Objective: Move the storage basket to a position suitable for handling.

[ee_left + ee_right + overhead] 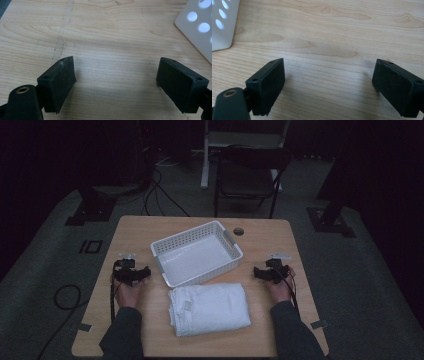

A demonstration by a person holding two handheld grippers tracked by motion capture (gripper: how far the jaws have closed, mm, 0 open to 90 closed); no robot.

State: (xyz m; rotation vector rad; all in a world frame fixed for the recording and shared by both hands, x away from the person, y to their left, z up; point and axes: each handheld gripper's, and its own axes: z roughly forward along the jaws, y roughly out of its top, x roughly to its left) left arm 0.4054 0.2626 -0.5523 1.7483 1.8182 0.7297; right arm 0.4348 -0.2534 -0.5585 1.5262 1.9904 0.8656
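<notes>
Nothing started, by the look of it. Folded white towel (209, 308) lies on the table (135, 232) just in front of the empty white basket (196, 253). Left gripper (131, 274) and right gripper (270, 271) flank the basket, jaws wide apart, holding nothing. Grasp and placement both remain.

Folded white towel (210, 309) lies beside white basket (196, 253).

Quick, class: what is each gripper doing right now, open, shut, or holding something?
Left gripper: open, nothing between its fingers, bare table below.
Right gripper: open, holding nothing, over bare table.
</notes>
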